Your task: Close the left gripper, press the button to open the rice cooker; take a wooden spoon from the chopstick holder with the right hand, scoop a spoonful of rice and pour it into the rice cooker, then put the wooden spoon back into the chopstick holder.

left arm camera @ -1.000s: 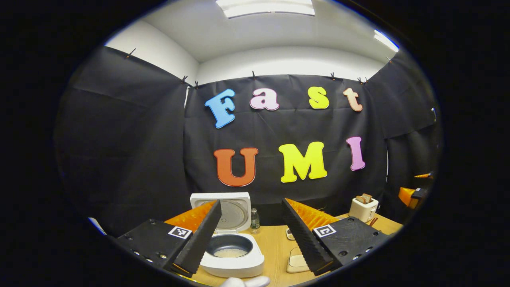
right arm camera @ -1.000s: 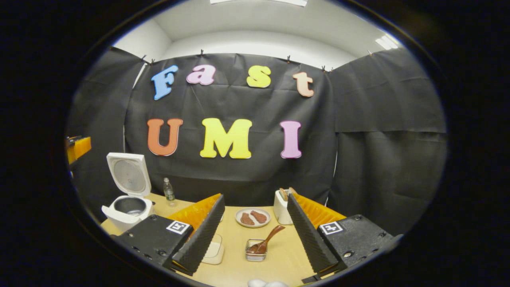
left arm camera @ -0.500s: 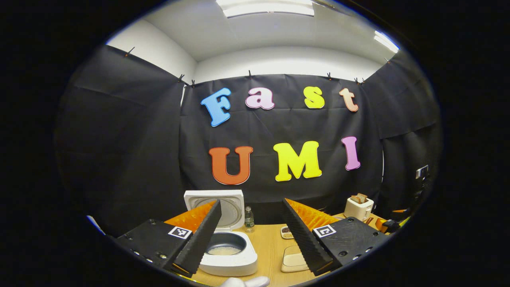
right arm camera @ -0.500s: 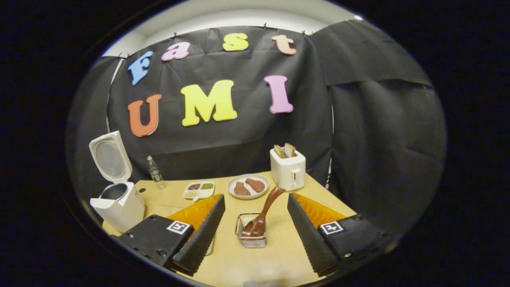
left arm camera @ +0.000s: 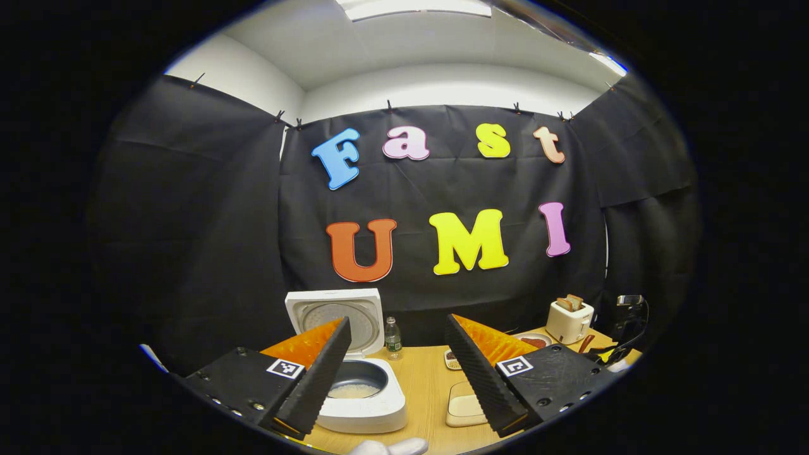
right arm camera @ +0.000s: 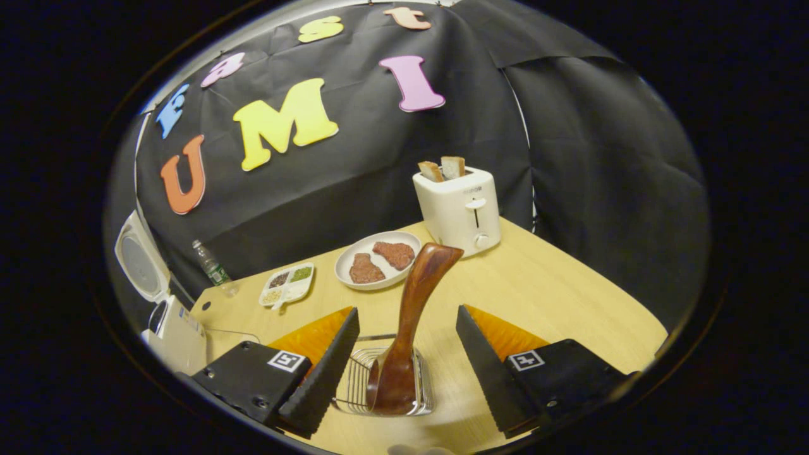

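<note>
The white rice cooker (left arm camera: 363, 414) stands open with its lid (left arm camera: 333, 314) raised, and pale rice lies in the pot. My left gripper (left arm camera: 397, 322) is open and empty, hovering just in front of and above the cooker. In the right gripper view, the brown wooden spoon (right arm camera: 414, 297) stands bowl-down in the wire chopstick holder (right arm camera: 354, 388), its handle leaning up and to the right. My right gripper (right arm camera: 406, 311) is open, its jaws on either side of the spoon and holder without touching them. The cooker (right arm camera: 174, 328) shows at the far left there.
On the wooden table (right arm camera: 556, 291) stand a white toaster (right arm camera: 456, 205) with two slices, a plate of meat (right arm camera: 378, 259), a small divided tray (right arm camera: 287, 284) and a bottle (right arm camera: 208, 264). A flat beige dish (left arm camera: 464, 407) lies right of the cooker. A gloved hand (left arm camera: 389, 447) shows at the bottom edge.
My right gripper has dropped and moved forward to the chopstick holder, so the spoon now stands between its open fingers. My left gripper has barely shifted and stays open.
</note>
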`<state>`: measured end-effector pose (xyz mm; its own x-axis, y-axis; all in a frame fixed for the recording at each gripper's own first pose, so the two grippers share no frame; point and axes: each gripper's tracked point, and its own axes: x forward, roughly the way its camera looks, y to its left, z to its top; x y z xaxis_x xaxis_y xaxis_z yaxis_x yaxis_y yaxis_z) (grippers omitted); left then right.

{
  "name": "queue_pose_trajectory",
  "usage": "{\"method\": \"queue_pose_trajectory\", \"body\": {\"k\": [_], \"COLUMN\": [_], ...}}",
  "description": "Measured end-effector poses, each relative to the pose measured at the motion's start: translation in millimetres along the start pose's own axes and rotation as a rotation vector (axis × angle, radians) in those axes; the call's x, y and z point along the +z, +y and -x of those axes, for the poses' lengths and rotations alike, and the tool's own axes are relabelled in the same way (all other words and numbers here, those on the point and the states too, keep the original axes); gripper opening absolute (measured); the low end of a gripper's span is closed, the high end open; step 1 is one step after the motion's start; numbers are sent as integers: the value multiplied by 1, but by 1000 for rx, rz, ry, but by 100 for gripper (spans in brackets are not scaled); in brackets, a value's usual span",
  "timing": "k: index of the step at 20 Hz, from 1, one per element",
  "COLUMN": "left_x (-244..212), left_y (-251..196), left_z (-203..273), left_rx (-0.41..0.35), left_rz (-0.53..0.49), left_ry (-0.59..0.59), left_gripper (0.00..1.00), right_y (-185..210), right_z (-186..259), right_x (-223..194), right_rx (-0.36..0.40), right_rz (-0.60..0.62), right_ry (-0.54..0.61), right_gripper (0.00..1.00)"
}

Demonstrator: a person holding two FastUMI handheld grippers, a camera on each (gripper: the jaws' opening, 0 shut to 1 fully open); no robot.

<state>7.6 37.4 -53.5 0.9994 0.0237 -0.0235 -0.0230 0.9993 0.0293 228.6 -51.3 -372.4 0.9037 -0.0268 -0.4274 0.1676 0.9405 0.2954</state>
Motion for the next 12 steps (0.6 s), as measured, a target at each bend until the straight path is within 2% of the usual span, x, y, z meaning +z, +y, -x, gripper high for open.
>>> {"method": "queue_pose_trajectory", "body": {"k": [8, 12], "left_x": [-6, -11], "left_y": [2, 3], "left_z": [-7, -13], "left_rx": [15, 20], "left_rz": [-21, -29], "left_ry": [22, 37], "left_gripper": [95, 95], "right_y": [11, 19], "right_z": [-43, -50], "right_x": [2, 2], "right_rx": [39, 79], "right_rz": [-41, -70], "right_ry": [71, 96], "right_gripper": [100, 93]}}
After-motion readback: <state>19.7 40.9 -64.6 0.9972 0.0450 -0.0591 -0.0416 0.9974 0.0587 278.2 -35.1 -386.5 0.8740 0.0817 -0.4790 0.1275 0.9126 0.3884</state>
